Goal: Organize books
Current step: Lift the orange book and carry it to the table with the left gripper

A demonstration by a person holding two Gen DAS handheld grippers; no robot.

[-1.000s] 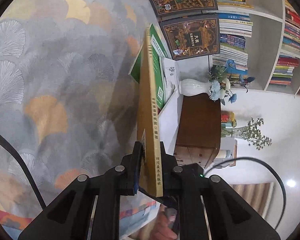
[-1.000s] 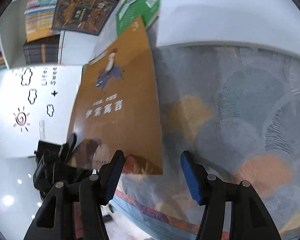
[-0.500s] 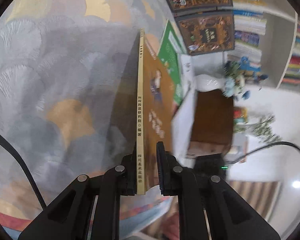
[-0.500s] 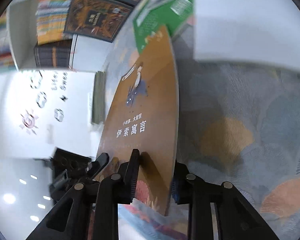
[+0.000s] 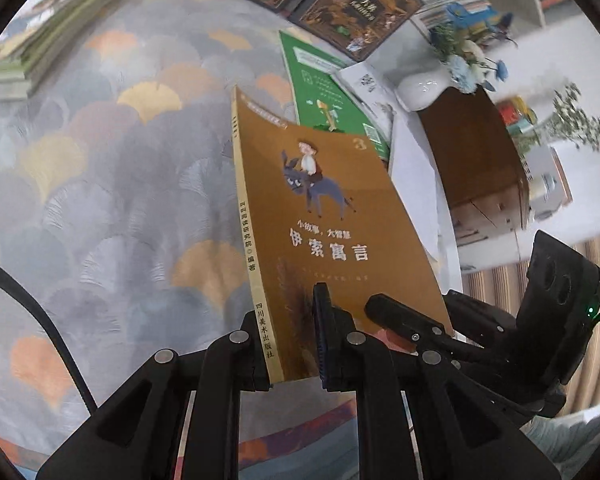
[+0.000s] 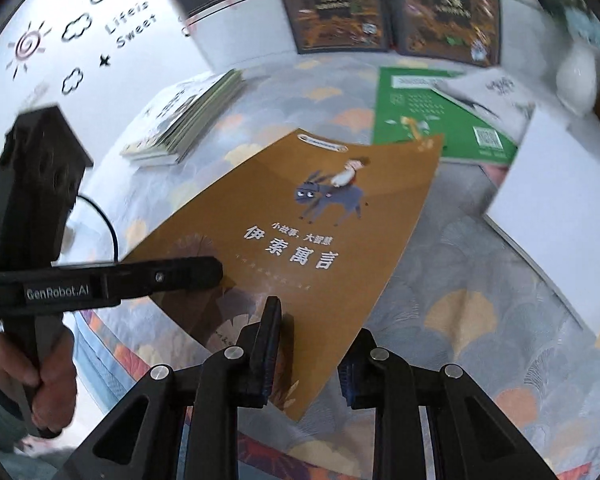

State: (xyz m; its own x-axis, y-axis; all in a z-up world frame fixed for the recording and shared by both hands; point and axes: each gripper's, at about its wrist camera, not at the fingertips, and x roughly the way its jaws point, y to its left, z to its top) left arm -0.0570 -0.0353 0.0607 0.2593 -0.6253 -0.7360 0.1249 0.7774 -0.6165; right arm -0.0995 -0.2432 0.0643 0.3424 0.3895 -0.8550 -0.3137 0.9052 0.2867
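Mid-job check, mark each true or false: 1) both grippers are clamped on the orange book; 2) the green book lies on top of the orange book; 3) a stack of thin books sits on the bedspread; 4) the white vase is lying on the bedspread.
1) True: the left gripper and the right gripper are both shut on the orange book.
2) False: the green book lies on the bedspread beyond it, partly under a white booklet.
3) True: the stack lies at far left.
4) False: the white vase stands on a brown cabinet.
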